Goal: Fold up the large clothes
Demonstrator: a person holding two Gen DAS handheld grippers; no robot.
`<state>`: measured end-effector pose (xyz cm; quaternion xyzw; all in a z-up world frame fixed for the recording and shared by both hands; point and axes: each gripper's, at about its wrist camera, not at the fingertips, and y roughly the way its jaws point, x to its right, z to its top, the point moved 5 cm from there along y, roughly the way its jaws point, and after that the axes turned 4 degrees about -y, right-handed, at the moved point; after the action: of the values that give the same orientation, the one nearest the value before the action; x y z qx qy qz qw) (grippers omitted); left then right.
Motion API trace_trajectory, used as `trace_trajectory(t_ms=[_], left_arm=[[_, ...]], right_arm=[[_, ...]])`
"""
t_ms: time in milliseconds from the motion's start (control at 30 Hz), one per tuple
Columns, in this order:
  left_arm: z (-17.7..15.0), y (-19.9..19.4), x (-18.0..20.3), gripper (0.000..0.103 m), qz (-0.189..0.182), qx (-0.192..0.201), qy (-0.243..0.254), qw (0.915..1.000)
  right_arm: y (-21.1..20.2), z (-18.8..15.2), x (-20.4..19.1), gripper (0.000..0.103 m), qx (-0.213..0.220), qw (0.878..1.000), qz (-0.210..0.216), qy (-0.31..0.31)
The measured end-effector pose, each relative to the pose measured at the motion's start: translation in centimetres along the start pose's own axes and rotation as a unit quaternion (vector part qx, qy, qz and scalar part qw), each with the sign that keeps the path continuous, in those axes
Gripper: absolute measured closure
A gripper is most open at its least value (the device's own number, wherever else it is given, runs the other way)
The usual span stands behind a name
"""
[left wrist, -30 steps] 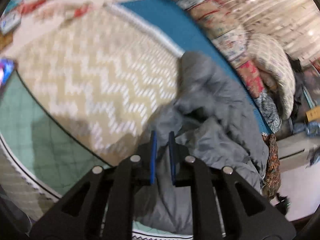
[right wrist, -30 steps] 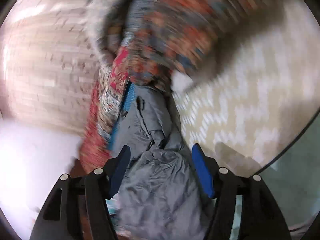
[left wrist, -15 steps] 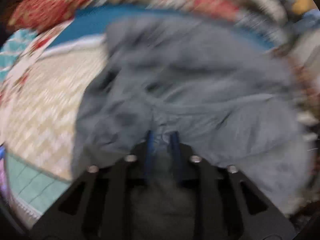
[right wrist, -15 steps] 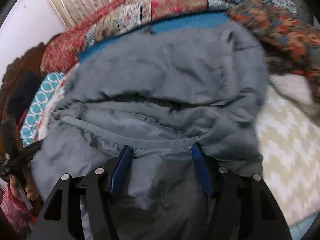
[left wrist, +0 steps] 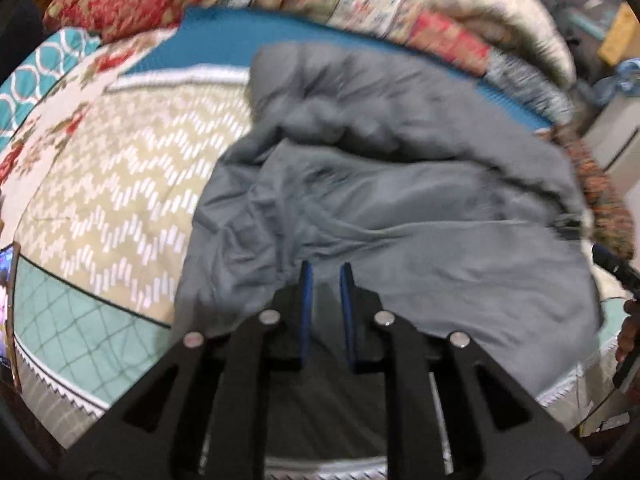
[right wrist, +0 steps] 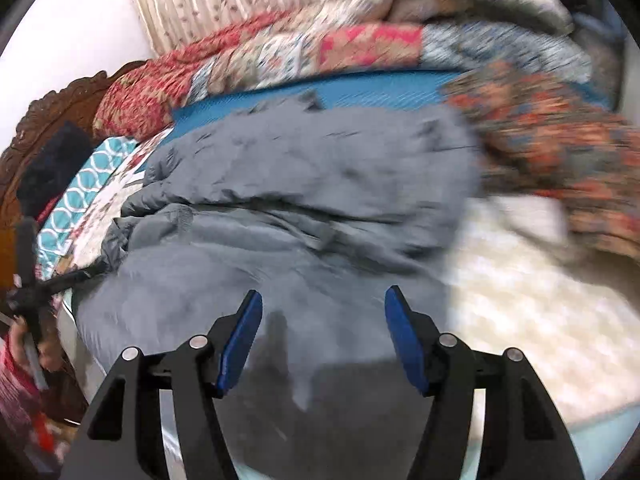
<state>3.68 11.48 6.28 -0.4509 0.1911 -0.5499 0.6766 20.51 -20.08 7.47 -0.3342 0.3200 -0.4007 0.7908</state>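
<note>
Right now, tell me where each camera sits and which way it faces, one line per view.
Left wrist view: rides the left gripper, facing forward and down at the crumpled grey padded jacket on the chevron-patterned beige bedspread; narrow jaws pinch jacket fabric.
Right wrist view: rides the right gripper, facing the same jacket toward the patchwork quilt pile; jaws spread wide, gripping nothing.
Shared: jacket, blue sheet, quilts; each view catches the other gripper at its edge.

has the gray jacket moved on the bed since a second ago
Yes. The gray jacket now lies spread wider over the zigzag bedspread, covering more of it.
</note>
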Motion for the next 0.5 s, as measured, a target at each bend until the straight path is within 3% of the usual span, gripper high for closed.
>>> trace_trajectory(t_ms=[100, 200, 300, 400, 500], left_arm=[[-0.5, -1.2, 1.6, 0.089, -0.032, 0.012, 0.002, 0.9994], [-1.4, -0.5, 3.8, 0.089, -0.034, 0.000, 0.023, 0.9992], [-2.4, 1.2, 5.0, 0.089, -0.011, -0.021, 0.046, 0.9986], [-3.5, 3.4, 4.9, 0.089, 0.015, -0.046, 0.055, 0.9973], [-3.8, 4.1, 4.6, 0.089, 0.019, -0.055, 0.048, 0.9972]], right_arm=[[-3.1, -2.2, 3.8, 0.053, 0.022, 0.997, -0.071, 0.006], [-4.0, -4.6, 7.5, 0.054, 0.014, 0.991, -0.122, 0.058], [-4.2, -6.8, 9.7, 0.054, 0.010, 0.985, -0.140, 0.104], [-2.4, -9.6, 11.2, 0.054, -0.046, 0.977, -0.165, 0.125], [-2.5, -10.2, 10.5, 0.055, -0.022, 0.981, -0.172, 0.087]])
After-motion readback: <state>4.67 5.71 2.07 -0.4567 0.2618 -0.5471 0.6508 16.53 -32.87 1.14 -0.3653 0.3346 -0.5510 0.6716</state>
